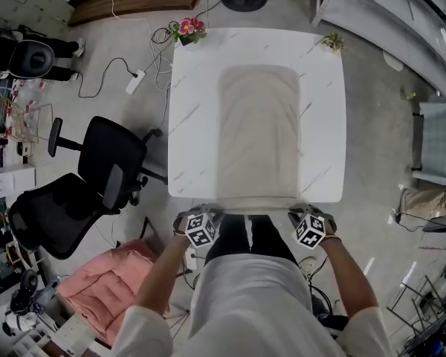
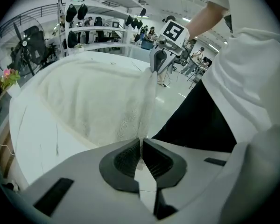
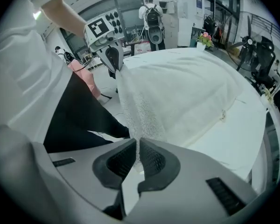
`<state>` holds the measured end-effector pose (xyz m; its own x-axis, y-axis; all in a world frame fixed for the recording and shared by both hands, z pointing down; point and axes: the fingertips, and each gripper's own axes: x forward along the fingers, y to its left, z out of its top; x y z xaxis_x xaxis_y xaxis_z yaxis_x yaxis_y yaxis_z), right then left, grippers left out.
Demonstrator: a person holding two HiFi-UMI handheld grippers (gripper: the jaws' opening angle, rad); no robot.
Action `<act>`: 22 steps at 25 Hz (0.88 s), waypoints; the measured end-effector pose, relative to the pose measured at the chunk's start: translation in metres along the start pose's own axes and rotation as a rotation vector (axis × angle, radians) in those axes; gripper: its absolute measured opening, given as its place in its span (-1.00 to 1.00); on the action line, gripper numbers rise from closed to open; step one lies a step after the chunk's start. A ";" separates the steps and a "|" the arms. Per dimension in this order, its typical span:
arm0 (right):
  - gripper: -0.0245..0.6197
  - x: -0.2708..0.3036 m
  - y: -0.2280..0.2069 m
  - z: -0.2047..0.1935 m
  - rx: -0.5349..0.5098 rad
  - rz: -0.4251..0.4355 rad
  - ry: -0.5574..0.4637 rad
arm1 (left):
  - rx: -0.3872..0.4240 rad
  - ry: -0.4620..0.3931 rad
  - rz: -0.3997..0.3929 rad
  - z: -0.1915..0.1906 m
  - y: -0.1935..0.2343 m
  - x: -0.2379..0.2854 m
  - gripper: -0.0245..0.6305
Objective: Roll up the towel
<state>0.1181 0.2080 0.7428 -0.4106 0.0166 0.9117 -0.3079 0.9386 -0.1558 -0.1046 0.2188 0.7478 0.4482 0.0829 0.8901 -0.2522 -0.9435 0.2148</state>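
1. Off the desk's left side stand two black office chairs [image 1: 97, 169], with a pink cushion [image 1: 97, 285] on the floor nearer the person.
2. At the far-left corner of the white desk [image 1: 186, 125] sits a bunch of pink flowers [image 1: 190, 29]. It is probably in a small pot, but the vessel is too small to make out.
3. The left gripper [image 1: 209, 216] is at the desk's near edge, its jaws closed narrow on the towel's near-left corner.
4. The beige towel [image 1: 259, 132] lies flat and unrolled, lengthwise down the middle of the desk. Its near end reaches the near edge and is held between both grippers.
5. The right gripper [image 1: 303, 216] is likewise clamped on the near-right corner.
6. A small green plant [image 1: 331, 42] sits at the far-right corner.
7. The head view shows mostly the grippers' marker cubes. Only the gripper views show the grip itself.
   - In the left gripper view the cloth is pinched between the dark pads [image 2: 128, 157], and the hem rises taut to the right gripper [image 2: 155, 69].
   - The right gripper view shows the same thing mirrored, with the left gripper [image 3: 114, 64] at the hem's other end.
   - The gripper views also show a standing fan [image 2: 30, 43] beyond the desk.
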 end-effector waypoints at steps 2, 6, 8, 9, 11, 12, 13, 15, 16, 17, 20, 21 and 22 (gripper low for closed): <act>-0.82 -0.005 0.006 0.002 0.035 0.029 -0.002 | -0.017 0.001 -0.028 -0.001 -0.003 -0.005 -0.82; -0.81 -0.012 -0.005 0.008 0.076 0.061 -0.001 | -0.050 -0.004 -0.066 0.008 0.009 -0.015 -0.81; -0.81 -0.015 -0.017 0.011 0.083 0.072 0.002 | -0.058 -0.005 -0.086 0.016 0.019 -0.019 -0.81; -0.81 -0.016 -0.024 0.014 0.085 0.077 0.004 | -0.062 -0.004 -0.096 0.019 0.024 -0.020 -0.81; -0.81 -0.017 -0.036 0.019 0.097 0.088 0.003 | -0.071 -0.001 -0.114 0.023 0.036 -0.022 -0.81; -0.81 -0.017 -0.042 0.022 0.109 0.093 0.001 | -0.076 0.000 -0.119 0.025 0.042 -0.023 -0.81; -0.81 -0.017 -0.049 0.025 0.125 0.098 -0.001 | -0.081 0.001 -0.119 0.026 0.049 -0.024 -0.80; -0.80 -0.017 -0.062 0.028 0.155 0.096 -0.006 | -0.092 -0.001 -0.104 0.031 0.062 -0.024 -0.80; -0.80 -0.016 -0.069 0.029 0.165 0.089 -0.009 | -0.098 -0.004 -0.089 0.033 0.070 -0.023 -0.80; -0.80 -0.016 -0.075 0.030 0.170 0.078 -0.013 | -0.103 -0.006 -0.073 0.036 0.077 -0.023 -0.79; -0.77 -0.011 -0.092 0.033 0.157 0.021 -0.017 | -0.111 -0.003 -0.025 0.039 0.093 -0.020 -0.77; -0.73 -0.010 -0.098 0.033 0.145 -0.012 -0.016 | -0.111 -0.001 -0.003 0.039 0.098 -0.018 -0.76; -0.66 -0.009 -0.105 0.034 0.135 -0.049 -0.015 | -0.110 0.003 0.026 0.038 0.104 -0.016 -0.72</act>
<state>0.1251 0.0978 0.7380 -0.4043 -0.0343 0.9140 -0.4402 0.8833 -0.1616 -0.1055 0.1074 0.7403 0.4376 0.0600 0.8972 -0.3561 -0.9046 0.2342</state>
